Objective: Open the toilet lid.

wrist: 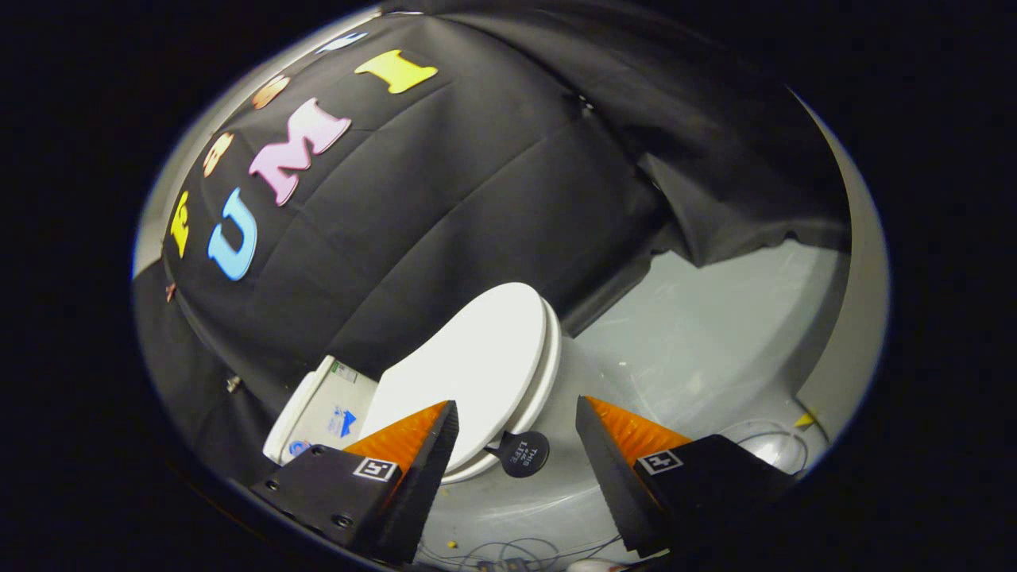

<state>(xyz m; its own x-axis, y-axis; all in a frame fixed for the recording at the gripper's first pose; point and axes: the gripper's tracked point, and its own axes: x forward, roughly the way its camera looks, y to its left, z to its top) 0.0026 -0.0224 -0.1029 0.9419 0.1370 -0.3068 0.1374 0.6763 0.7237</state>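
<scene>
A white toilet stands just beyond my fingers, its lid (477, 365) lying flat and closed on the seat (548, 381). A small black round tab (524, 454) sticks out from the lid's edge, in the gap just ahead of my fingers. The white tank (322, 409) sits behind the left finger, against the black cloth wall. My gripper (516, 417) is open, hovering above the toilet's near side with nothing between its fingers. The left finger (413, 449) overlaps the lid's near edge in view.
Grey floor (699, 349) spreads to the right of the toilet. Thin cables (763, 433) lie on the floor beyond the right finger, and more wires (508, 552) lie beneath the gripper. The black cloth wall (445, 199) hangs right behind the toilet.
</scene>
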